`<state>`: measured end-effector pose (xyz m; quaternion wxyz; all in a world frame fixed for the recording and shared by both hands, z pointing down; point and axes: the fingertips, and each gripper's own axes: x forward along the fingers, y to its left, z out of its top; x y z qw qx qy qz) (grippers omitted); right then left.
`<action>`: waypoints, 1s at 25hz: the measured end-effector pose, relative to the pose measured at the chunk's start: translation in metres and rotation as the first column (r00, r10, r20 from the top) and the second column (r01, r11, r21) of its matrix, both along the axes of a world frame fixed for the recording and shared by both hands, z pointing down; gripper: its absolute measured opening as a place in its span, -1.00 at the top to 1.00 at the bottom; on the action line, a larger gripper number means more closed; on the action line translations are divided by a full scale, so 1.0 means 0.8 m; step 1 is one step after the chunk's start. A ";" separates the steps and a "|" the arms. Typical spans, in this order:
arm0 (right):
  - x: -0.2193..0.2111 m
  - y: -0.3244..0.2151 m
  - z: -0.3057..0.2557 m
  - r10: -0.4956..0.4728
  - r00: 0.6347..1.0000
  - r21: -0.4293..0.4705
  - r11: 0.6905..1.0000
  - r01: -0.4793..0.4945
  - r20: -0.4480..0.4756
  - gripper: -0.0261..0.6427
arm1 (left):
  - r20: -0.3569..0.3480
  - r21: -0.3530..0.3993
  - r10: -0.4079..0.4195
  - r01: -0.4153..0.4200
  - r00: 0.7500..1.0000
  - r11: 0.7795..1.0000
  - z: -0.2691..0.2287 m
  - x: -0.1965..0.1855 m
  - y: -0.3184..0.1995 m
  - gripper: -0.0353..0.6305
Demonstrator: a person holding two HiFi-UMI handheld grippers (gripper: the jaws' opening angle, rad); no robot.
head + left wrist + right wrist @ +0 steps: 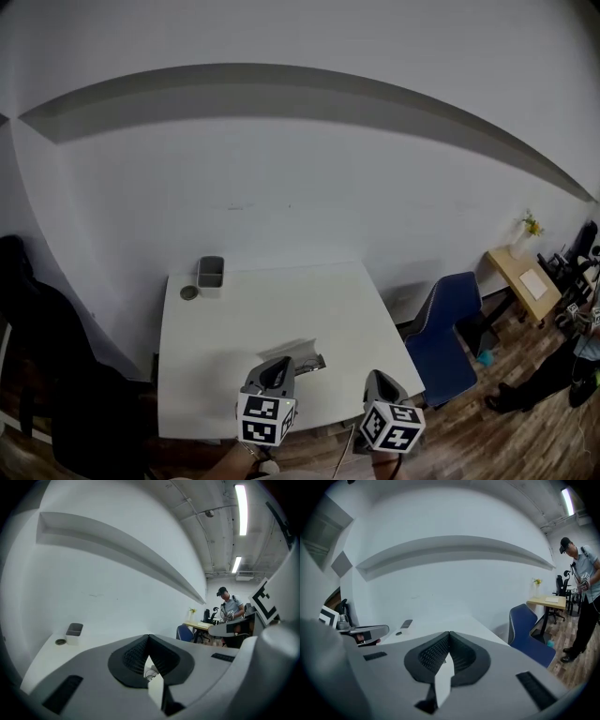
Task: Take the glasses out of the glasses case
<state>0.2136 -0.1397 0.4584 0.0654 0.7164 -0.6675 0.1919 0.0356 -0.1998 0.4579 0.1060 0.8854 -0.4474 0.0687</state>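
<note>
At the near edge of the white table (281,300) lies the glasses case (309,360), a small pale thing with a darker end towards the right, just beyond the left gripper (277,362), which covers its left part (whether the glasses are inside it I cannot tell from here). That gripper hangs over the table's near edge with its marker cube towards the person, and in the left gripper view (149,637) its two dark ribbed pads are pressed together with nothing between them. The right gripper (377,375) is to the right of it, near the table's near right corner and apart from the case; the right gripper view (449,633) shows its jaws closed on each other too, empty. At the far left corner of the table stands a grey tub (211,274) with a small round thing (189,292) just beside it on the left. A blue chair (448,330) stands to the right of the table, a wooden desk (527,281) further right by the wall, and a person (587,597) stands over there.
</note>
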 end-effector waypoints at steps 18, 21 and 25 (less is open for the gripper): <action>-0.031 -0.115 0.019 -0.265 0.964 -0.036 0.963 0.266 0.034 0.83 | 0.035 -0.064 -0.299 0.301 0.953 0.951 0.023 -0.054 -0.035 0.88; -0.035 -0.135 0.016 -0.321 0.947 -0.039 0.946 0.322 0.036 0.83 | 0.036 -0.062 -0.355 0.357 0.934 0.932 0.017 -0.057 -0.041 0.88; -0.039 -0.147 0.023 -0.365 0.930 -0.064 0.928 0.367 0.044 0.83 | 0.044 -0.081 -0.394 0.396 0.918 0.914 0.023 -0.059 -0.036 0.88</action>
